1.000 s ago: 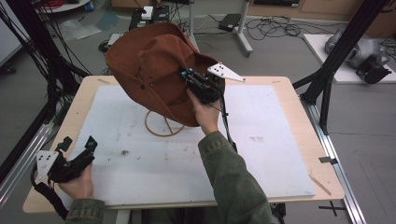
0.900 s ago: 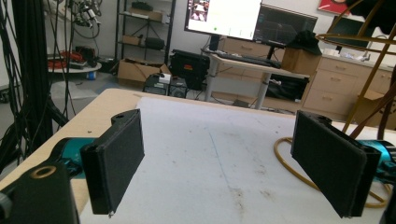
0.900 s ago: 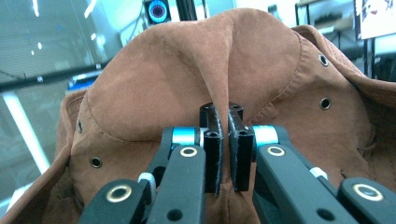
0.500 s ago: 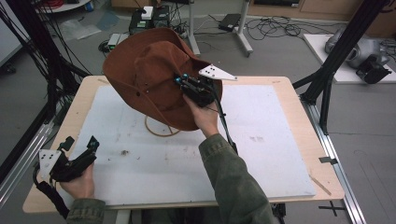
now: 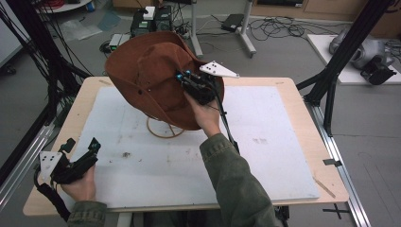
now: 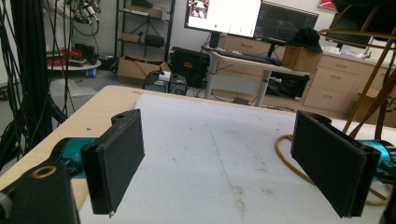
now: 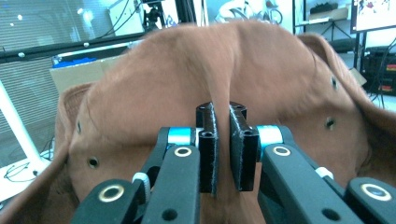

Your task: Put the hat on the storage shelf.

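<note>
A brown wide-brimmed hat [image 5: 151, 75] hangs in the air above the back of the table, over a wooden wire stand [image 5: 163, 128]. My right gripper [image 5: 189, 81] is shut on a pinched fold of the hat's crown; in the right gripper view the brown hat [image 7: 261, 74] rises between the jaws of this gripper [image 7: 223, 140]. My left gripper [image 5: 81, 147] rests open at the table's near left edge, with nothing between its fingers [image 6: 116, 163]. The stand's ring base [image 6: 289, 158] shows beyond its right jaw.
A white mat [image 5: 265, 137] covers the wooden table [image 5: 302, 101]. Black frame posts stand at both sides, with cables and equipment on the floor behind. A desk with a monitor [image 6: 224, 16] and drawers lies beyond the table.
The right gripper has carried the hat a little back and left, lifting it higher over the stand. The left gripper has stayed put.
</note>
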Available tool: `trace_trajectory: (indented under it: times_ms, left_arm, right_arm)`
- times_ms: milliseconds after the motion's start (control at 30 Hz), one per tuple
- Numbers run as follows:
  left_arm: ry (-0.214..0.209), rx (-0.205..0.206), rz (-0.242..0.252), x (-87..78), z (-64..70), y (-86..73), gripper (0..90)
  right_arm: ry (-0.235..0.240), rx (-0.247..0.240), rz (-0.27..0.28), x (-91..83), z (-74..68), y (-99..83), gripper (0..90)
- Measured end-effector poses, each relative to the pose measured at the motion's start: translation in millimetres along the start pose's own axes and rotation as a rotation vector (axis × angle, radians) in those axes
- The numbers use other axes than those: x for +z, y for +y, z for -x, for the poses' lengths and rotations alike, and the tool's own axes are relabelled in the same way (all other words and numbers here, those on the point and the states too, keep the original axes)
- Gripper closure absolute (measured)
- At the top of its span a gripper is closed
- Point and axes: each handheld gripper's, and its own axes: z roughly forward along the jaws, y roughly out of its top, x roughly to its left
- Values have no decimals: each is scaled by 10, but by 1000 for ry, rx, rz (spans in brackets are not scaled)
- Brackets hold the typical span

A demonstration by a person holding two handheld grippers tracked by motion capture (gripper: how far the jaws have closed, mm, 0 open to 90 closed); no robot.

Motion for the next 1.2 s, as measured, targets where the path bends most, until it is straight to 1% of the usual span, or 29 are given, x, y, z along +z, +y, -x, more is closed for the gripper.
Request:
trace_trajectory:
  times_ms: [100, 167, 433, 567, 600, 633, 700, 733, 800, 867, 933, 967, 1000, 1067, 1200]
  left_arm:
    - [0, -1, 2, 0, 0, 0, 175]
    - [0, -5, 4, 0, 3, 0, 175]
    - [2, -11, 6, -9, -14, 4, 176]
    - [2, -11, 6, -9, -11, 5, 175]
    - [1, -9, 6, -8, -12, 4, 176]
    - [1, -10, 6, -7, -11, 4, 176]
    - [1, -8, 5, -6, -15, 3, 175]
    - [1, -11, 7, -4, -13, 3, 175]
    - [1, -10, 5, -4, -11, 3, 176]
    - [-1, -10, 6, -2, -6, 2, 175]
    - [-2, -7, 4, -2, -2, 1, 176]
    - [-3, -8, 5, -1, 0, 1, 176]
    - [-3, -7, 4, 0, 1, 0, 176]
    - [-2, -7, 5, 1, 2, 0, 176]
    - [-2, -5, 5, 2, 0, 0, 175]
  right_arm:
    - [-10, -22, -46, 37, -31, 55, 836]
    - [-17, -39, -63, 47, -53, 59, 825]
    - [-2, -45, -69, 47, -81, 61, 729]
    - [1, -47, -77, 47, -77, 59, 704]
    - [3, -47, -77, 44, -74, 61, 683]
    - [4, -41, -75, 43, -72, 62, 637]
    - [12, -28, -74, 38, -60, 68, 509]
    - [19, -24, -74, 36, -51, 70, 467]
    - [11, -30, -78, 24, -41, 74, 404]
    - [17, -24, -74, 11, -26, 83, 332]
    - [5, -20, -74, -2, -18, 89, 262]
    - [-1, -28, -80, -7, -13, 90, 211]
    - [-5, -33, -86, -10, -11, 90, 194]
    - [-12, -40, -102, -27, -6, 90, 191]
    - [-30, -59, -107, -101, 9, 75, 164]
